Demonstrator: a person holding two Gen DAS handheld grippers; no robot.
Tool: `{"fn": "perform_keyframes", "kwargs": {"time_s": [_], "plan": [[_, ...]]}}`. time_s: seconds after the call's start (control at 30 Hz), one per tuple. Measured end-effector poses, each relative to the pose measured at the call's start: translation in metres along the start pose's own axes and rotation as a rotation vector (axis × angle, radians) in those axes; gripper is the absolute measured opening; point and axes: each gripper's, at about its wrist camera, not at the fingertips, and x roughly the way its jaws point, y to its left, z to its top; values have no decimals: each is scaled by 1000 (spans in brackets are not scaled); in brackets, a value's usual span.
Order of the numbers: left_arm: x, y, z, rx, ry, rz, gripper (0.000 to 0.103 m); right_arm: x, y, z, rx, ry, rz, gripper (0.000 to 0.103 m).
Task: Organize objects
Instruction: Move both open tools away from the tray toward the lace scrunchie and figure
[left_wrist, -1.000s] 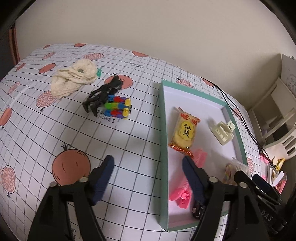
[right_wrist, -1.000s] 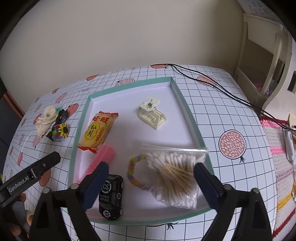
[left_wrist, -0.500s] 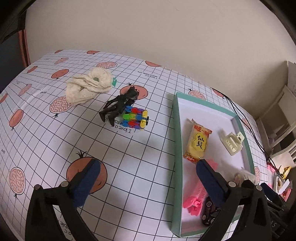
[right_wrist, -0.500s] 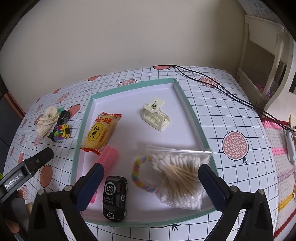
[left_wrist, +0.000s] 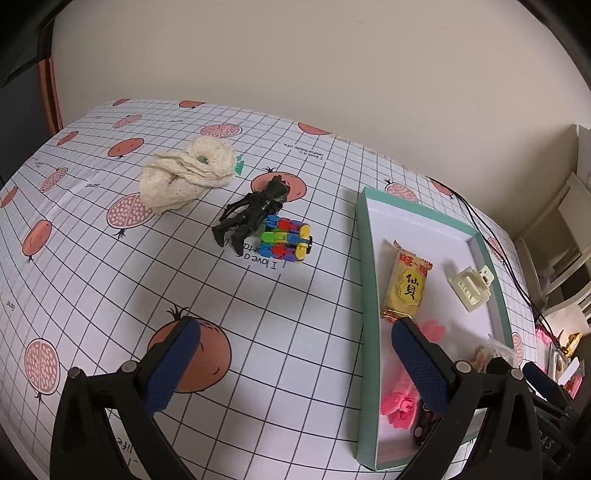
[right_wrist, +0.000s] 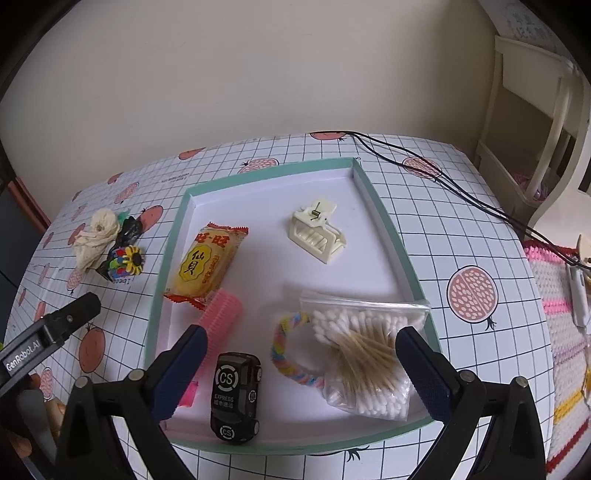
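Three items left on the bench, outside the tray (left_wrist: 364, 280).
Left gripper (left_wrist: 295, 360) spread and empty: centre it over the colourful block toy (left_wrist: 286, 244), clear of the black figure (left_wrist: 255, 212) touching it. Right gripper (right_wrist: 301, 371) hovers spread over the tray.

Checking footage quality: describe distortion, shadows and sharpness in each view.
Left wrist view: fisheye bends the tablecloth grid, corners vignetted, soft shadow beside the colourful block toy, focus sharp. Right wrist view: tray edges bow outward, lighting even, toy car lettering legible.
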Motion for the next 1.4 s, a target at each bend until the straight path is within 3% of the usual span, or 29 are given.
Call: {"fn": "perform_keyframes", "kwargs": {"time_s": [0.4, 1.1, 1.4], "plan": [[-4, 33, 12, -32, -5, 19, 103, 0, 10, 6, 18, -22, -11, 103], [-17, 173, 32, -235, -14, 110, 103, 12, 96, 24, -91, -79, 24, 103], [-15, 207, 32, -272, 0, 123, 103, 22, 124, 33, -177, -77, 1, 102]]}}
